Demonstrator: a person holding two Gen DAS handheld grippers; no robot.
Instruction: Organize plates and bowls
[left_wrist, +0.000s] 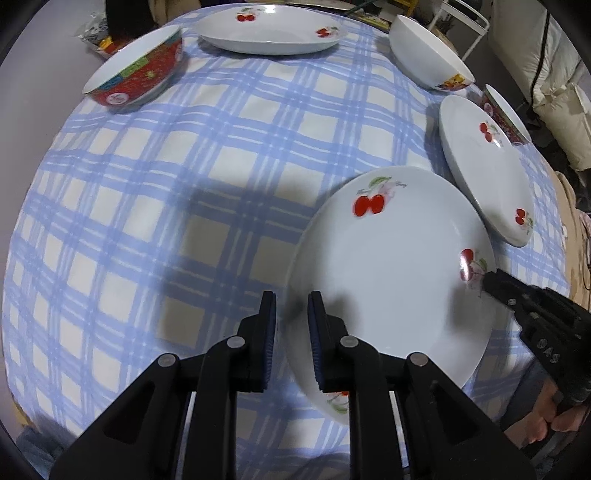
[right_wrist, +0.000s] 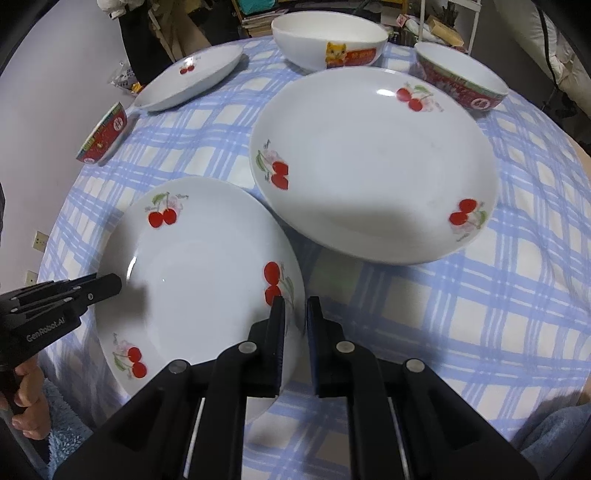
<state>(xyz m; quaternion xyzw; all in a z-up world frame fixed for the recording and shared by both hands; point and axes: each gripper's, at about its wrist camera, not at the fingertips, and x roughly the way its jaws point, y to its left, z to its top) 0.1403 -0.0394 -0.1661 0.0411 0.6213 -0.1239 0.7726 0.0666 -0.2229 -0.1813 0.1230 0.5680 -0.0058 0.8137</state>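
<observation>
Both claws are at the near plate (right_wrist: 199, 280), one on each side of its rim, so the step in hand looks like lifting this plate to stack it. The left claw (left_wrist: 291, 321) straddles the plate's left rim, one pad over the white inner face and the other outside, with a narrow gap between its fingers; I cannot tell whether the pads actually pinch the china. The right claw (right_wrist: 295, 321) sits at the opposite rim in the same way, fingers slightly parted, the rim seemingly between them, though contact is unclear. The plate looks tilted and slightly blurred, perhaps just off the checked cloth (right_wrist: 480, 314) of the counter. Just beyond the near plate and to its right lies the second plate (right_wrist: 373, 162), almost touching it, the likely stacking spot. Farther from the near plate stand a third plate (right_wrist: 192, 77), a cat bowl (right_wrist: 328, 44) and two red bowls (right_wrist: 461, 81) (right_wrist: 105, 134). The next move likely calls for level, matched carrying by both claws and a gentle lowering onto the second plate, centred.
</observation>
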